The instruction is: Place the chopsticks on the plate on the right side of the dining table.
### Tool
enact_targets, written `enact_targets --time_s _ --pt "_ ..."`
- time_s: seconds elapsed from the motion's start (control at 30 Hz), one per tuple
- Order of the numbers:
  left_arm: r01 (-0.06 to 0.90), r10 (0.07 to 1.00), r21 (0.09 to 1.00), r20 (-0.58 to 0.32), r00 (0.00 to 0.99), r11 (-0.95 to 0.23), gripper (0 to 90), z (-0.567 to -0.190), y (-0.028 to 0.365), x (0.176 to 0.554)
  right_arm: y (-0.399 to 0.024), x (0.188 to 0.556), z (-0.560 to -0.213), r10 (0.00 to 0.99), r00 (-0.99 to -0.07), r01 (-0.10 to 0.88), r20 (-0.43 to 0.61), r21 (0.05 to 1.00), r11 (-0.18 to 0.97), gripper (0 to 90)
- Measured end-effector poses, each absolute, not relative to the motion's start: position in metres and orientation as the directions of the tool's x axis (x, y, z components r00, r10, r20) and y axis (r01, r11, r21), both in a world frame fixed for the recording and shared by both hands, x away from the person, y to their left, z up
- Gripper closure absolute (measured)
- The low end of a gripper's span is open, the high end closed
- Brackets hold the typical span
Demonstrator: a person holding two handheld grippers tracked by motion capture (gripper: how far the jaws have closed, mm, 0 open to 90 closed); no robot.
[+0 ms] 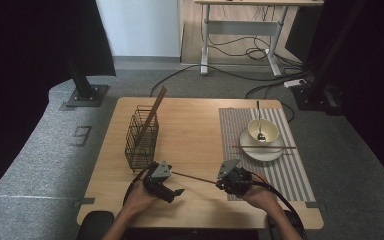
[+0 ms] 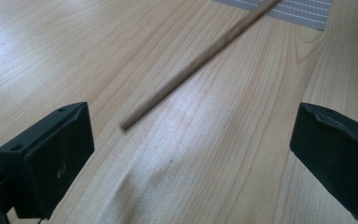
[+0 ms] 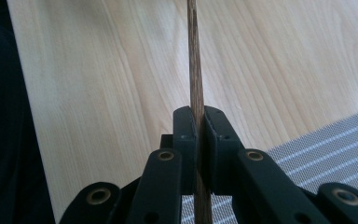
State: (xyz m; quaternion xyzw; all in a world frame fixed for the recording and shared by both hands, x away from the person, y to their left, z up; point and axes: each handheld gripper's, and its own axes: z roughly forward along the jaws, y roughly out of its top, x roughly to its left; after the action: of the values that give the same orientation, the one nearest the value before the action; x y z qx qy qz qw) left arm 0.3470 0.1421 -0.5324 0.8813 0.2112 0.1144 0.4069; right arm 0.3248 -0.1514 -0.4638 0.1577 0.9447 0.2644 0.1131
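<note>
My desk (image 1: 195, 125) is a light wooden top standing on grey carpet. A black wire basket (image 1: 141, 137) stands on its left half, near the left edge. A grey striped placemat (image 1: 295, 172) lies flat on the right half, reaching to the far edge. On the placemat rests a white plate (image 1: 261, 150), which does not touch the wood itself.

Wire basket (image 1: 141, 137), bowl (image 1: 263, 131), plate (image 1: 261, 150)
</note>
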Motion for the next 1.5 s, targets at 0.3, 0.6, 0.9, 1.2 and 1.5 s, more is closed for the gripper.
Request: enact_targets --time_s 0.3,0.6,0.9,1.2,1.5 --pt "0.301 0.466 0.74 0.018 0.885 -0.601 0.0 -0.541 0.14 0.349 -0.164 0.327 -0.462 0.397 -0.907 0.265 -0.14 0.543 0.797 83.3" --pt "0.319 0.459 0.702 0.014 0.888 -0.637 0.0 -0.548 0.136 0.351 -0.18 0.332 -0.46 0.454 -0.88 0.308 -0.139 0.562 0.768 83.3" --pt "0.319 0.447 0.667 0.024 0.894 -0.674 0.0 -0.553 0.132 0.351 -0.197 0.339 -0.459 0.518 -0.844 0.357 -0.137 0.576 0.735 83.3" --pt "0.34 0.451 0.658 -0.001 0.892 -0.672 0.0 -0.553 0.133 0.354 -0.212 0.344 -0.459 0.563 -0.815 0.393 -0.136 0.585 0.71 83.3" --pt "0.342 0.452 0.658 -0.003 0.892 -0.671 0.0 -0.553 0.133 0.354 -0.233 0.351 -0.459 0.62 -0.773 0.441 -0.135 0.589 0.677 83.3"
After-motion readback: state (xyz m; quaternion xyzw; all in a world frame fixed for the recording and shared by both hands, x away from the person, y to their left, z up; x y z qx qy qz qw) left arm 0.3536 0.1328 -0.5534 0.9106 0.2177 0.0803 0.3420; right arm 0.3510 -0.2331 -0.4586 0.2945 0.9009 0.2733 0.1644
